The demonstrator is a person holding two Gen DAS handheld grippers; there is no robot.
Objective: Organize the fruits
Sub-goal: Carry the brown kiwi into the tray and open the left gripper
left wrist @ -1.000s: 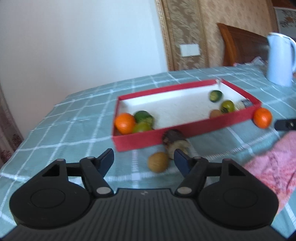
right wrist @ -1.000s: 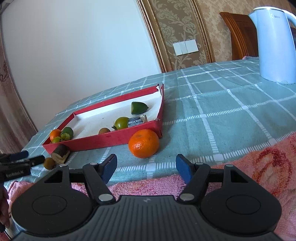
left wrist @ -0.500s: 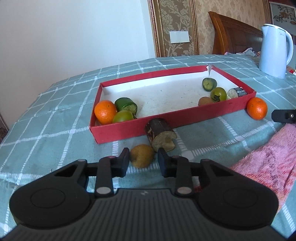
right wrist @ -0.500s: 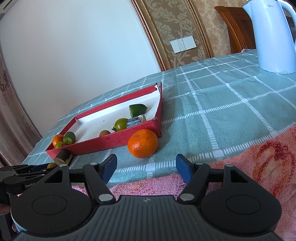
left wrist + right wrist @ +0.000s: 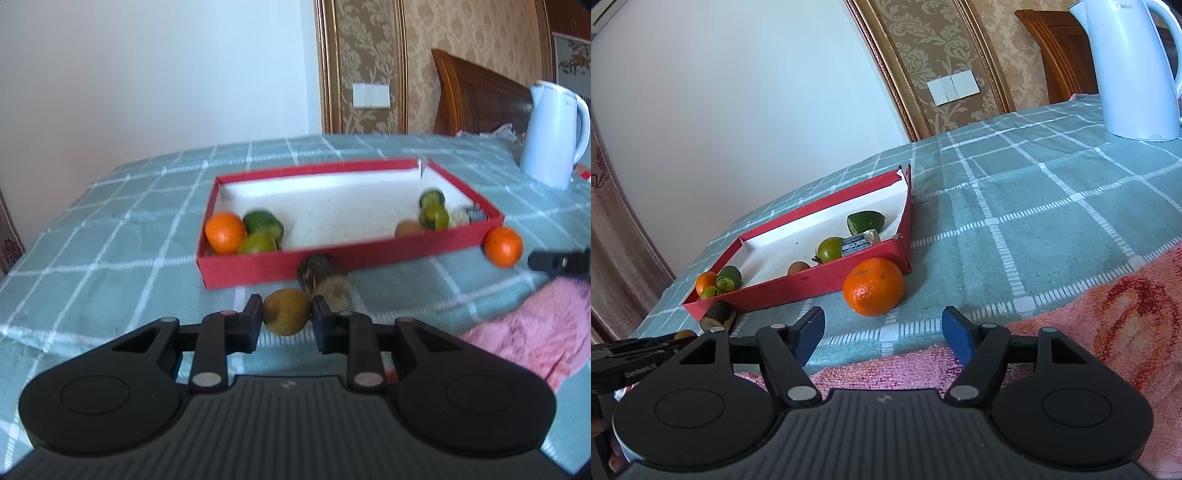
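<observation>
My left gripper is shut on a brown kiwi, just in front of the red tray. A dark sugarcane piece lies against the tray's front wall. In the tray are an orange, green fruits at the left and several small fruits at the right. A loose orange lies outside the tray's right corner, also in the left wrist view. My right gripper is open and empty, a little short of that orange.
A white kettle stands at the back right on the green checked tablecloth. A pink towel lies under my right gripper. A wooden headboard and wall stand behind the table.
My left gripper moved down to the kiwi and closed on it. My right gripper edged a little closer to the loose orange and stayed open.
</observation>
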